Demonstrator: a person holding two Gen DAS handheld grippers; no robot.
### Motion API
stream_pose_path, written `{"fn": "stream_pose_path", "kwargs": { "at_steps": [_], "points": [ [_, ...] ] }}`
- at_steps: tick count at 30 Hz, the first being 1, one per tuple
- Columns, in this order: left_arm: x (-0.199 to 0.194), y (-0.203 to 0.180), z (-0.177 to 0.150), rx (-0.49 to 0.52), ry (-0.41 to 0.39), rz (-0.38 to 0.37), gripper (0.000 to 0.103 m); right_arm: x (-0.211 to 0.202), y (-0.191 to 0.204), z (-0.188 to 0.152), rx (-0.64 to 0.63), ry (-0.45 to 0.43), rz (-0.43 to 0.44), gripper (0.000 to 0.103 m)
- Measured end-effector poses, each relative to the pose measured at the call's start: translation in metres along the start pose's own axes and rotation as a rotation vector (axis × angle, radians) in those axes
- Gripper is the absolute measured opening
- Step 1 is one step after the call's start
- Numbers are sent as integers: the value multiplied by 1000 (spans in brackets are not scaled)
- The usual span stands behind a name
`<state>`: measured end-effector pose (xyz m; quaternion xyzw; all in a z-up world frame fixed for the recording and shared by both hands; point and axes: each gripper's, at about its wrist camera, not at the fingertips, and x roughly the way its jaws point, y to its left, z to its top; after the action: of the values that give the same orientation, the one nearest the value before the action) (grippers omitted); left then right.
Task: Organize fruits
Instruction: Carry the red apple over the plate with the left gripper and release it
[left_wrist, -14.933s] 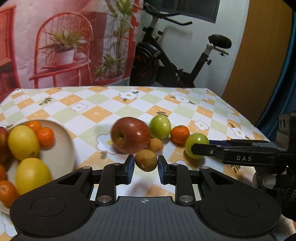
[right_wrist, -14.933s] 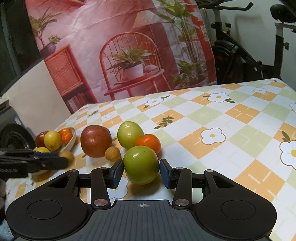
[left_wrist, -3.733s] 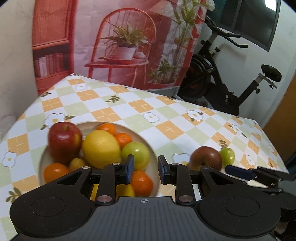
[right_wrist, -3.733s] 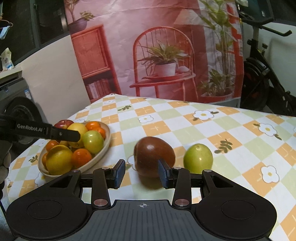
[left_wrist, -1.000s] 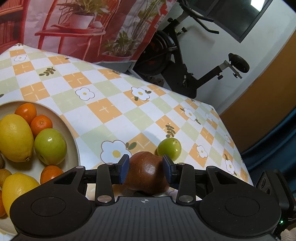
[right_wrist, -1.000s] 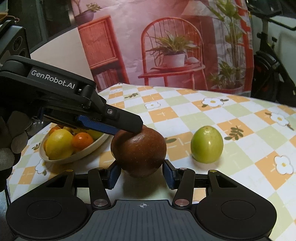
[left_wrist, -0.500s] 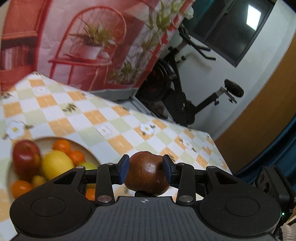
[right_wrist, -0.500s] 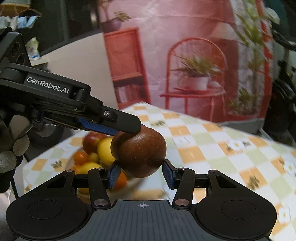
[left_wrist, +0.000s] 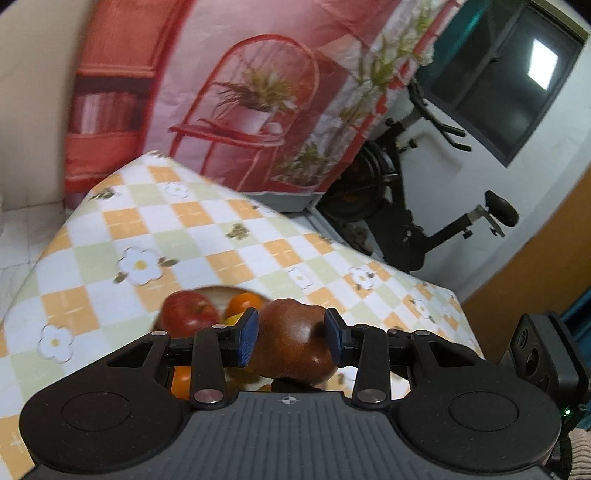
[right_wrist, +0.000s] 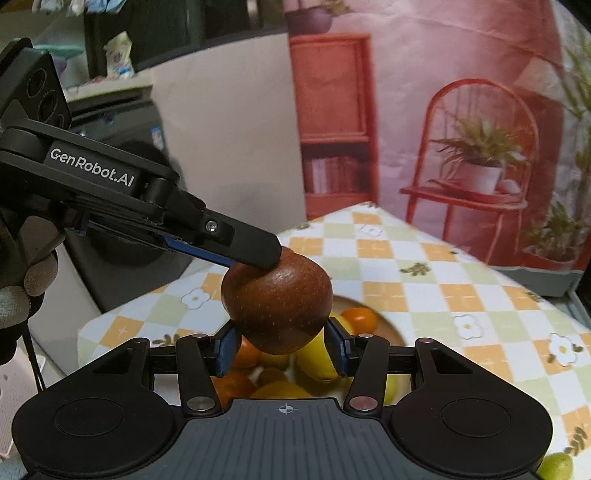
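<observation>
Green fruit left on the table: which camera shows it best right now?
Only the right wrist view shows the green fruit, a partial glimpse at the bottom right corner on the tablecloth. In the left wrist view it is not visible.

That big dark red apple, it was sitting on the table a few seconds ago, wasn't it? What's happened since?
Both grippers closed on the dark red apple and lifted it together off the tablecloth; the left gripper and right gripper now hold it in the air above the fruit bowl. The bowl's fruit stayed put, and one green fruit remains on the table.
</observation>
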<state>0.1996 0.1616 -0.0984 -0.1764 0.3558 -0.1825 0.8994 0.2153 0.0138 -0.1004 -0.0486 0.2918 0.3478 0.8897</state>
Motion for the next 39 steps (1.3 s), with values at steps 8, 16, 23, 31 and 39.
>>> {"fn": "stream_pose_path", "kwargs": {
  "at_steps": [8,16,23,31,39],
  "points": [
    [12,22,-8,-25,38,10,41,28,12,-6,-9,94,4,46],
    [22,29,-15,-2,74,19,38,39,11,-9,-4,132,-6,46],
    [23,33,-17,-11,78,22,38,40,10,-11,-12,142,0,45],
    [23,29,-19,-10,78,38,38,32,5,-18,6,134,-9,45],
    [22,21,-19,20,45,93,39,12,-3,-27,12,86,-38,45]
  ]
}}
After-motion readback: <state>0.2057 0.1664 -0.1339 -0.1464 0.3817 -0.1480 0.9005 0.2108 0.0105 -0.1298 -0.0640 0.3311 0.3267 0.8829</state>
